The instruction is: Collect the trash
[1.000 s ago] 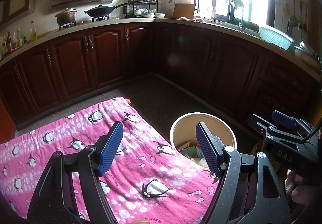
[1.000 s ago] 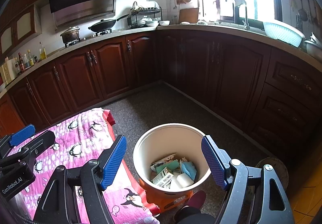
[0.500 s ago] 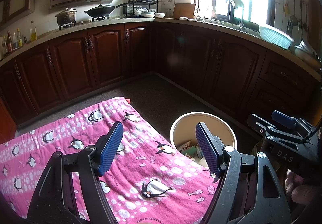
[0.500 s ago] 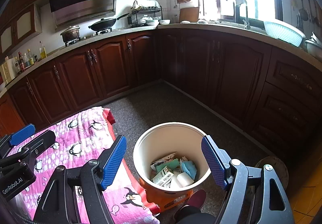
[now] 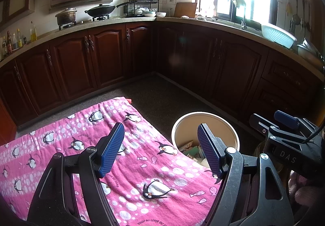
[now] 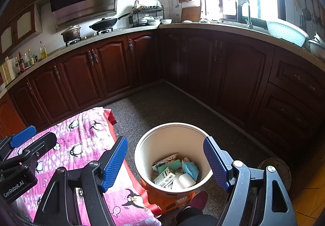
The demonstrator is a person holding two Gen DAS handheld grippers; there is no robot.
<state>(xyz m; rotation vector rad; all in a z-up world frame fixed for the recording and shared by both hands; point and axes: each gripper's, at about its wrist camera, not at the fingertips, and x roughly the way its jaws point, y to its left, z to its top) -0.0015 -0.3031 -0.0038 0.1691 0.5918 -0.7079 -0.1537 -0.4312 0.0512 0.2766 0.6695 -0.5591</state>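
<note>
1. The left gripper point(image 5: 160, 150) and the right gripper point(image 6: 165, 162) both stand wide open, holding nothing.
2. The collected trash point(image 6: 174, 172), cartons and crumpled wrappers, lies inside the cream round plastic bin point(image 6: 162, 138), just beside the pink penguin-print cloth point(image 5: 85, 144), which shows no litter.
3. Best now: scan cloth and floor before reaching.
4. Compared with the earlier frames, nothing differs; both hands stay still.

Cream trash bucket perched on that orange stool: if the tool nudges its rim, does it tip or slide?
Probably tippy: the bucket is tall and sits raised on a small orange stool. Likely light, since only a shallow layer of cartons and paper covers the bottom. Its smooth wall may slide before toppling; I can't tell.
</note>
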